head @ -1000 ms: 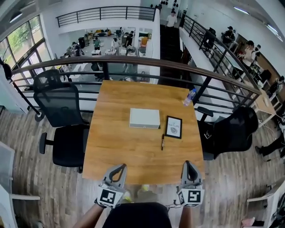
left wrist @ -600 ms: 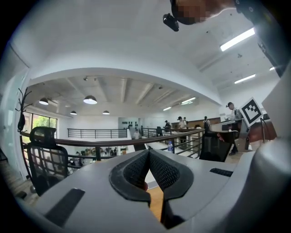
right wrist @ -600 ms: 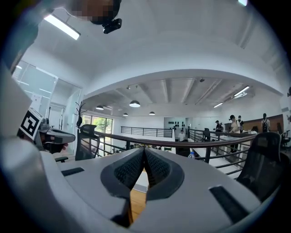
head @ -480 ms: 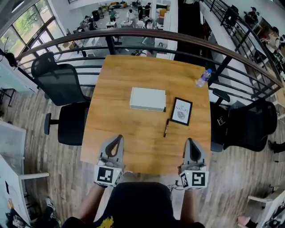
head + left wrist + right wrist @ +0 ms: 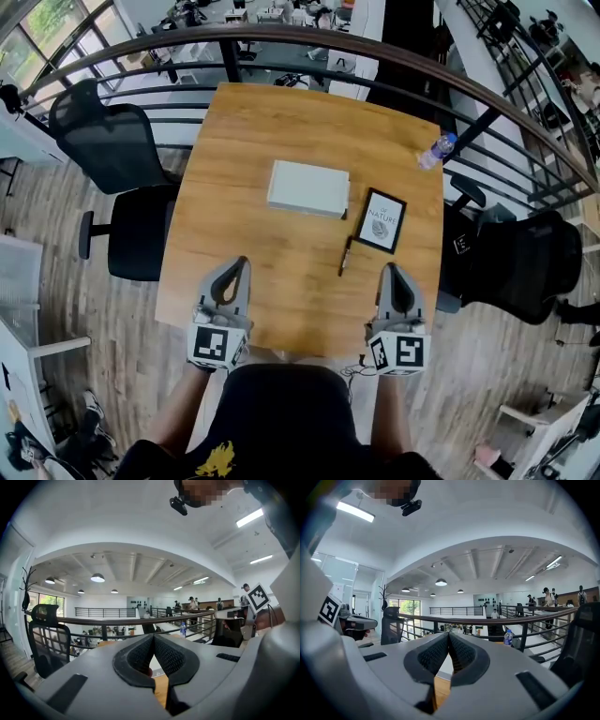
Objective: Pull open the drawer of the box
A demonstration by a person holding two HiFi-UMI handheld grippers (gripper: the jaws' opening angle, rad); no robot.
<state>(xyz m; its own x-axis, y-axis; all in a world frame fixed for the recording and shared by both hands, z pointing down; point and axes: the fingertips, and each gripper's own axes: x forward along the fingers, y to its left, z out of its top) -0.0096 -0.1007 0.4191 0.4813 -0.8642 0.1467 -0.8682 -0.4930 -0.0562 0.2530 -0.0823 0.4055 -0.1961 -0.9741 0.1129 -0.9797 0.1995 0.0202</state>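
Note:
A flat pale grey-green box (image 5: 308,188) lies in the middle of the wooden table (image 5: 253,122), its drawer closed as far as I can see. My left gripper (image 5: 240,262) hovers over the table's near left part, jaws shut and empty. My right gripper (image 5: 389,269) hovers over the near right part, also shut with nothing held. Both point toward the box and are well short of it. In the left gripper view the jaw tips (image 5: 153,636) meet; in the right gripper view the jaw tips (image 5: 448,633) meet too. The box is mostly hidden behind the jaws in both gripper views.
A black pen (image 5: 344,256) lies just right of centre. A framed card (image 5: 382,221) lies right of the box. A water bottle (image 5: 436,150) stands at the far right corner. Black chairs (image 5: 112,141) flank the table; a railing (image 5: 375,47) runs behind it.
Both grippers have come forward over the table's near edge toward the box. The head view has tilted further down, so the table fills more of the picture.

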